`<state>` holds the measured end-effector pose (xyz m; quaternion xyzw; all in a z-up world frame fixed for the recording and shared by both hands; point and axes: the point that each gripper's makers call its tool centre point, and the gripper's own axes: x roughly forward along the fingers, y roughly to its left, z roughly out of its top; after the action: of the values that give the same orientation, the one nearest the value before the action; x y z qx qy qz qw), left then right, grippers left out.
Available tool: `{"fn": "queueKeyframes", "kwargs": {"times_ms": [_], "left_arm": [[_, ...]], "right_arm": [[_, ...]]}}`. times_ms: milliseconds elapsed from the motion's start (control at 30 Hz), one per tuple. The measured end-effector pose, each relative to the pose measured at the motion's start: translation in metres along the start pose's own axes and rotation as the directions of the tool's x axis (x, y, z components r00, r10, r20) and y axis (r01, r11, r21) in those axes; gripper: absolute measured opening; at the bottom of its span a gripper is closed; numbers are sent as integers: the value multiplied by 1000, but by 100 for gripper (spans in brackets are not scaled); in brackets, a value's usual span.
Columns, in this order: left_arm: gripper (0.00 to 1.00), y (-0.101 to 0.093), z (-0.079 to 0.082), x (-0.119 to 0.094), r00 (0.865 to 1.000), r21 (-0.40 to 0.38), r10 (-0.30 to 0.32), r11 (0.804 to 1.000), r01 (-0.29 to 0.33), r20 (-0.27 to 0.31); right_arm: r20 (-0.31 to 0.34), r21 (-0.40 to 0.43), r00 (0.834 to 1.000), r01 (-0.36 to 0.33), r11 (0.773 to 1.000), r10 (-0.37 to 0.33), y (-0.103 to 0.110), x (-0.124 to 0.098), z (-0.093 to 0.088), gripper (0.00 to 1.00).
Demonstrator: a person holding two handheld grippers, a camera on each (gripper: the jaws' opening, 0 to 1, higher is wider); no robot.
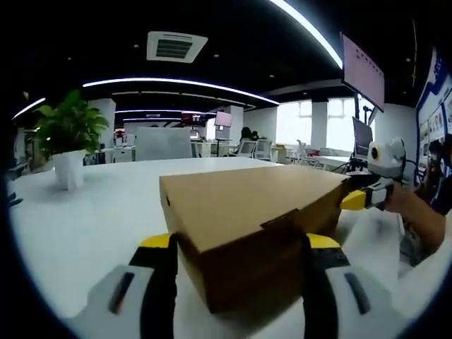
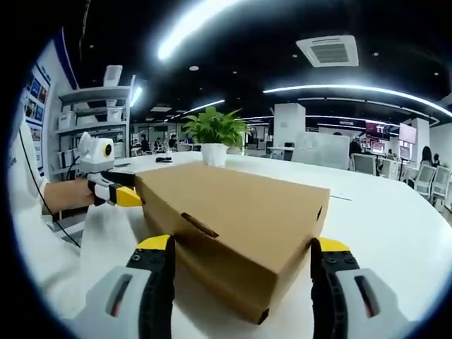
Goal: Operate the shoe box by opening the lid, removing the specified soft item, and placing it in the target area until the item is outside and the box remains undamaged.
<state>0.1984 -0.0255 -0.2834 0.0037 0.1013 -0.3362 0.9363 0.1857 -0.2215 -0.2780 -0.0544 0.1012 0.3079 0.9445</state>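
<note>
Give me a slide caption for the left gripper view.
Closed cardboard box on a white table, between the open left tool; right tool at its far end.

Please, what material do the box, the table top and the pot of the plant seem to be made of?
The shoe box looks like brown cardboard: matte, with folded edges and a cut tab slot. The table has a smooth white top with a soft sheen, perhaps laminate; I cannot tell. The plant pot is plain white, maybe ceramic or plastic; it is too small to tell.
</note>
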Motion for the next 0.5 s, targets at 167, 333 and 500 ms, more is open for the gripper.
{"fn": "queueKeyframes", "kwargs": {"times_ms": [167, 333, 500], "left_arm": [[73, 0, 0, 1, 1000, -4, 1, 1000, -1, -8], [72, 0, 1, 2, 1000, -6, 2, 1000, -2, -19], [72, -1, 1, 1, 999, -7, 7, 1000, -7, -38]], "right_arm": [[-1, 2, 1000, 1, 1000, -1, 0, 0, -1, 80], [-16, 4, 1000, 3, 1000, -3, 0, 0, -2, 80], [6, 3, 1000, -1, 1000, 1, 1, -1, -2, 80]]}}
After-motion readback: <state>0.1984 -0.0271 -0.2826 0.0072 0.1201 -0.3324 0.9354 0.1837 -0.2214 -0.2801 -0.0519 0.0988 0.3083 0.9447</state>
